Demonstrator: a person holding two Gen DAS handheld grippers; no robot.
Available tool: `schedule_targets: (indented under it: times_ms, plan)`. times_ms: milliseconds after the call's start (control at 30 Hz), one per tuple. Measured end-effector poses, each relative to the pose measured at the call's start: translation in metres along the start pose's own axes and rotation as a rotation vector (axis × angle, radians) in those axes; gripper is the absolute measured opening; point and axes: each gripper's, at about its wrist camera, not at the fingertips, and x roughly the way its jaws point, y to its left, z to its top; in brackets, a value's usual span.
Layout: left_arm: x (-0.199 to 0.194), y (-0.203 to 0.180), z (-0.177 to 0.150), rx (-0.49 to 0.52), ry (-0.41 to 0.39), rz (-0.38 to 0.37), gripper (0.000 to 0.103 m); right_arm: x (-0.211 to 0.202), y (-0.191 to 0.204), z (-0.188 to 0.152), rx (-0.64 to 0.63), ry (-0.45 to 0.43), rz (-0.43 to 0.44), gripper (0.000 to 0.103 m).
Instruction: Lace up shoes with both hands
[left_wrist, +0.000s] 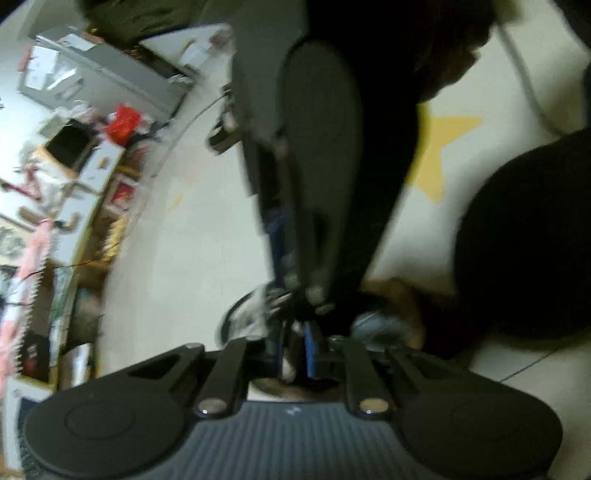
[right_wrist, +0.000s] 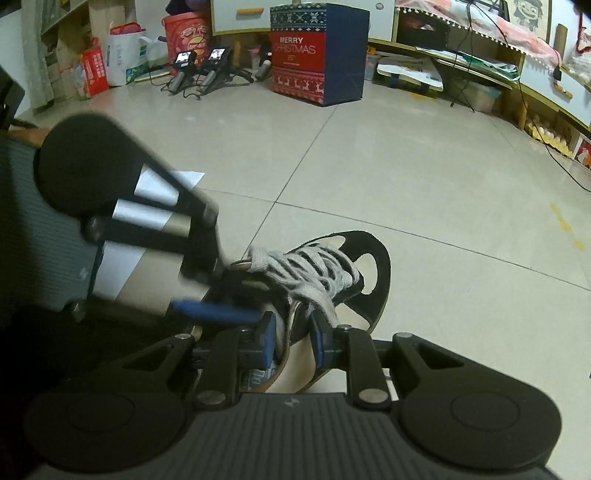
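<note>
Right wrist view, nearest: right gripper (right_wrist: 293, 341) tipped down toward the floor, blue pads partly closed. A grey lace (right_wrist: 295, 273) strand runs between them. The left pad appears to touch it; whether both pads press on it I cannot tell.

Just beyond the pads: the shoe (right_wrist: 373, 273), dark sole and upper, on the pale tiled floor (right_wrist: 424, 192). Grey lacing criss-crosses its top, and loose loops are bunched at the near end.

Left gripper (right_wrist: 229, 288) enters from the left, angled down and across. Its blue finger (right_wrist: 214, 312) lies just beside the right gripper's left pad, tips at the near end of the lacing. This part is blurred.

Left wrist view, heavily blurred: left gripper (left_wrist: 295, 350) with jaws nearly together. Something pale sits in the narrow gap, probably lace, but a firm grip cannot be confirmed. The right gripper's body rises directly ahead, tall and dark, filling the centre. The shoe and lace show as a smear at its base.

Farther off: a Christmas box (right_wrist: 317, 55) on the floor, with shelves (right_wrist: 480, 59) and clutter along the wall.
</note>
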Motion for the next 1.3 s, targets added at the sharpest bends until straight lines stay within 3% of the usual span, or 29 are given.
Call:
schedule_targets:
  times_ms: [267,533,633,733,800,867,900,933,1067,1100,1133,1200,1300]
  plan:
    - [0.012,0.001,-0.004,-0.002,0.062,0.02,0.009,0.006,-0.001,-0.003,-0.038,0.033,-0.024,0.024]
    - [0.012,0.011,0.0,-0.091,0.078,0.011,0.012,0.011,0.004,-0.003,-0.047,0.05,-0.05,0.032]
    - [0.005,0.026,-0.003,-0.268,0.087,-0.026,0.018,0.013,-0.004,-0.004,0.005,0.056,-0.054,0.032]
    - [-0.003,0.038,-0.01,-0.471,0.1,-0.075,0.018,0.017,-0.008,-0.008,0.039,0.071,-0.038,0.033]
    - [-0.008,0.041,-0.013,-0.55,0.11,-0.08,0.019,0.019,-0.006,-0.009,0.039,0.071,-0.046,0.038]
    - [-0.01,0.042,-0.016,-0.582,0.119,-0.042,0.028,0.021,-0.006,-0.009,0.041,0.073,-0.065,0.043]
    - [-0.01,0.044,-0.016,-0.592,0.127,0.004,0.042,0.022,-0.006,-0.008,0.046,0.075,-0.07,0.043]
    - [-0.008,0.047,-0.018,-0.606,0.131,0.034,0.049,0.022,-0.006,-0.008,0.053,0.078,-0.071,0.044]
    - [0.007,0.054,-0.03,-0.717,0.148,-0.011,0.048,0.027,-0.008,-0.007,0.091,0.095,-0.08,0.046]
    - [0.012,0.055,-0.031,-0.733,0.154,-0.028,0.043,0.028,-0.009,-0.007,0.105,0.099,-0.082,0.048]
    - [0.016,0.057,-0.033,-0.749,0.16,-0.043,0.024,0.029,-0.01,-0.008,0.117,0.102,-0.084,0.049]
    - [0.02,0.058,-0.035,-0.791,0.16,-0.073,0.019,0.03,-0.012,-0.009,0.139,0.103,-0.083,0.05]
    - [0.025,0.061,-0.041,-0.862,0.172,-0.092,0.019,0.03,-0.017,-0.011,0.177,0.103,-0.073,0.05]
